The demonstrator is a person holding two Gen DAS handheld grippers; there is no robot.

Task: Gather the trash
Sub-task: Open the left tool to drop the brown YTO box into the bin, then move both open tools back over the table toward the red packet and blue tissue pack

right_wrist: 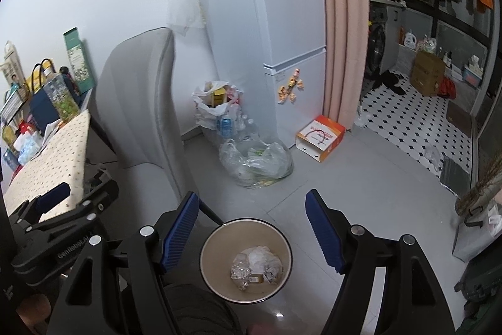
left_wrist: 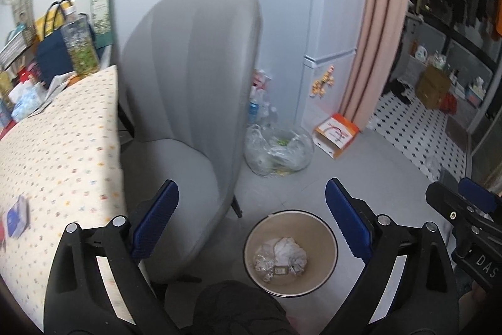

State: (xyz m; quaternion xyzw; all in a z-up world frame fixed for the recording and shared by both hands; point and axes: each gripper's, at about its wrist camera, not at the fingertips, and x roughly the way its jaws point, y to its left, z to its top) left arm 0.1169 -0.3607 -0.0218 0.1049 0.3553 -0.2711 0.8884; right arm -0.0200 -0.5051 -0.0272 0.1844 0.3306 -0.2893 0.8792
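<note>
A round beige waste bin [left_wrist: 323, 237] stands on the grey floor, seen from above in both wrist views. Inside it lie a crumpled white tissue [left_wrist: 290, 251], a scrunched clear wrapper [left_wrist: 263, 264] and a small brown packet [right_wrist: 255, 279]. My left gripper [left_wrist: 251, 187] hovers above the bin with its blue-padded jaws wide apart and nothing between them. My right gripper [right_wrist: 252, 195] also hangs over the bin [right_wrist: 216, 253], open and empty. Each gripper shows at the edge of the other's view: the right gripper [left_wrist: 470, 203] at the right, the left gripper [right_wrist: 59, 200] at the left.
A grey upholstered chair [left_wrist: 188, 83] stands just left of the bin, beside a table with a dotted cloth [left_wrist: 59, 153]. Behind the bin lie a clear plastic bag of bottles [right_wrist: 255, 160], an orange and white box [right_wrist: 321, 137], a white fridge [right_wrist: 291, 36] and a pink curtain [right_wrist: 342, 21].
</note>
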